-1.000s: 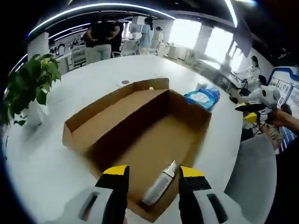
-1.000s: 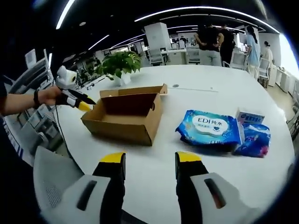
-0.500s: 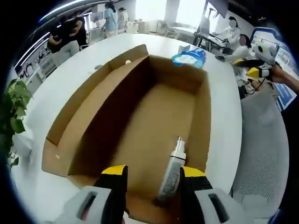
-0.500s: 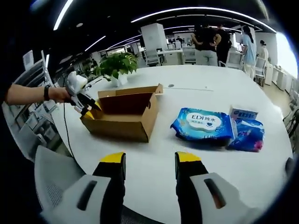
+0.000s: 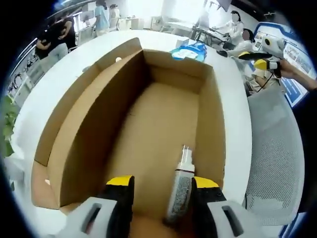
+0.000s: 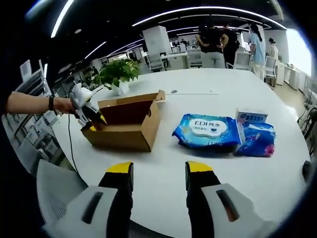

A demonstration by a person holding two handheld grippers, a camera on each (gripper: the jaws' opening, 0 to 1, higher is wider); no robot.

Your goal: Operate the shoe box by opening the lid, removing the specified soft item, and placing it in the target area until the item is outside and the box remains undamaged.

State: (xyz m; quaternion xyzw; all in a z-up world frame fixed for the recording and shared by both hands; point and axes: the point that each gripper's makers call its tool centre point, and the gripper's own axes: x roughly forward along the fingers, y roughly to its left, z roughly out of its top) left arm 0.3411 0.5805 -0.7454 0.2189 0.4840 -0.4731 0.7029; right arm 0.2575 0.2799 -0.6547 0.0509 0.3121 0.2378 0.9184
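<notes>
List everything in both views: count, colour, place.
shoe box: 1, brown cardboard, on the table, lid flipped open
tube: 1, silvery grey with a white cap, lying on the box floor near its end wall
wipes pack: 1, blue with a white label, on the table beside the box
small packs: 2, one blue, one white and blue, next to the wipes pack
plant: 1, green in a white pot, beyond the box
table: 1, white, round
chair: 1, grey mesh, at the table edge
people: several, standing in the background
left tongs: yellow tips, open, inside the box, tube between them
right tongs: yellow tips, open, above the table edge
</notes>
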